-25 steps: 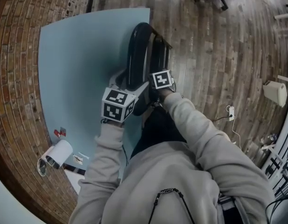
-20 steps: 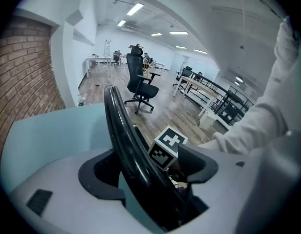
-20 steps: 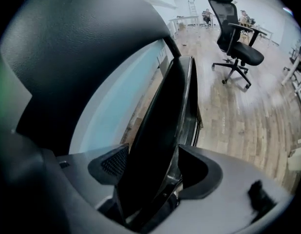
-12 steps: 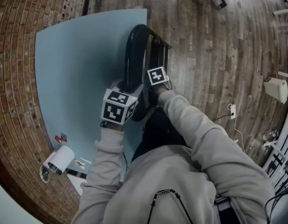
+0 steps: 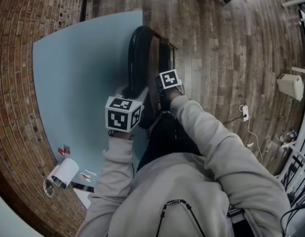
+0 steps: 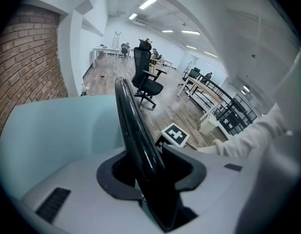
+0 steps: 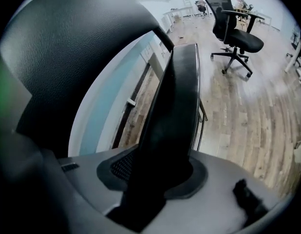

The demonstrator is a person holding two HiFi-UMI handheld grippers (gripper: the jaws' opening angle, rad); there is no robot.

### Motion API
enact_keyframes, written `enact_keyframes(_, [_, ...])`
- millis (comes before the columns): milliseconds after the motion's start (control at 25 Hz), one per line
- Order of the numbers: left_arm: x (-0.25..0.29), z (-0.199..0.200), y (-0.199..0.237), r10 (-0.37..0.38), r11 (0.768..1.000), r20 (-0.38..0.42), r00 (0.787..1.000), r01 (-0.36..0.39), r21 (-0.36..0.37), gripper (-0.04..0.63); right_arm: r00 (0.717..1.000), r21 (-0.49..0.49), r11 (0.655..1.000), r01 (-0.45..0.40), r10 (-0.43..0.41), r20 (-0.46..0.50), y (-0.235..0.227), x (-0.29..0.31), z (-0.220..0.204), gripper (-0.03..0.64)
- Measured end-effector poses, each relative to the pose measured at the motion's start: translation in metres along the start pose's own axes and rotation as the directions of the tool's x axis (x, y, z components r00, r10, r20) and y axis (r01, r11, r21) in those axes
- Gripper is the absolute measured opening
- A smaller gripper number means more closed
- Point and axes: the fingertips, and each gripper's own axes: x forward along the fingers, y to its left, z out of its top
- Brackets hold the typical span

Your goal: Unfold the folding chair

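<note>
The black folding chair (image 5: 138, 58) stands folded against a light blue panel (image 5: 78, 73). In the left gripper view its glossy backrest edge (image 6: 133, 126) runs between the jaws of my left gripper (image 6: 146, 177). Those jaws are closing and the pads look pressed on it. In the right gripper view the dark seat panel (image 7: 177, 96) fills the gap of my right gripper (image 7: 158, 177), which is also closing on it. From the head view my left gripper (image 5: 135, 94) and right gripper (image 5: 161, 94) sit side by side at the chair's near end.
A wooden plank floor (image 5: 216, 58) spreads to the right and a brick wall (image 5: 14, 83) to the left. A black office chair (image 6: 146, 82) stands further off. A white cup (image 5: 63, 174) lies at lower left. A white box (image 5: 290, 85) and a cable (image 5: 246, 117) are on the right.
Both grippers have sunk a little onto the chair's near edge, the left on the backrest, the right on the seat. The chair remains folded.
</note>
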Motion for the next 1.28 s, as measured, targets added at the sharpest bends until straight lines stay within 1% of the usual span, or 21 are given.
enact_keyframes(160, [0.009, 0.009, -0.027, 0.004, 1.0, 0.008, 1.0, -0.005, 0.019, 0.149, 0.999, 0.017, 0.999, -0.028, 0.029, -0.016, -0.027, -0.019, -0.011, 0.152])
enact_keyframes(240, [0.013, 0.013, -0.041, 0.002, 1.0, 0.016, 1.0, -0.003, 0.025, 0.152, 0.999, 0.013, 0.999, -0.04, 0.04, -0.003, -0.04, -0.031, -0.014, 0.152])
enact_keyframes(320, [0.017, 0.015, -0.054, 0.002, 1.0, 0.02, 1.0, -0.002, 0.027, 0.152, 0.998, 0.04, 0.997, -0.065, 0.065, 0.012, -0.05, -0.043, -0.021, 0.146])
enact_keyframes(480, [0.027, 0.021, -0.071, 0.008, 1.0, 0.022, 1.0, -0.009, 0.024, 0.146, 0.99, 0.079, 0.986, -0.143, 0.142, 0.022, -0.087, -0.06, -0.037, 0.146])
enact_keyframes(680, [0.047, 0.031, -0.1, 0.035, 0.999, 0.027, 0.999, -0.036, 0.021, 0.146, 0.966, 0.08, 0.963, -0.257, 0.255, 0.038, -0.141, -0.082, -0.049, 0.144])
enact_keyframes(840, [0.065, 0.029, -0.132, 0.031, 0.999, 0.011, 0.999, -0.031, 0.026, 0.144, 0.938, 0.102, 0.932, -0.347, 0.341, 0.066, -0.184, -0.099, -0.076, 0.14])
enact_keyframes(960, [0.077, 0.03, -0.145, 0.026, 1.0, 0.009, 1.0, -0.026, 0.016, 0.136, 0.912, 0.125, 0.904, -0.409, 0.4, 0.092, -0.218, -0.109, -0.092, 0.14])
enact_keyframes(1080, [0.089, 0.028, -0.154, 0.032, 0.999, 0.004, 0.999, -0.032, 0.002, 0.125, 0.872, 0.129, 0.863, -0.488, 0.475, 0.12, -0.252, -0.117, -0.109, 0.14])
enact_keyframes(1280, [0.109, 0.021, -0.161, 0.048, 0.999, -0.03, 0.998, -0.049, -0.005, 0.117, 0.796, 0.12, 0.788, -0.603, 0.586, 0.151, -0.304, -0.123, -0.134, 0.138])
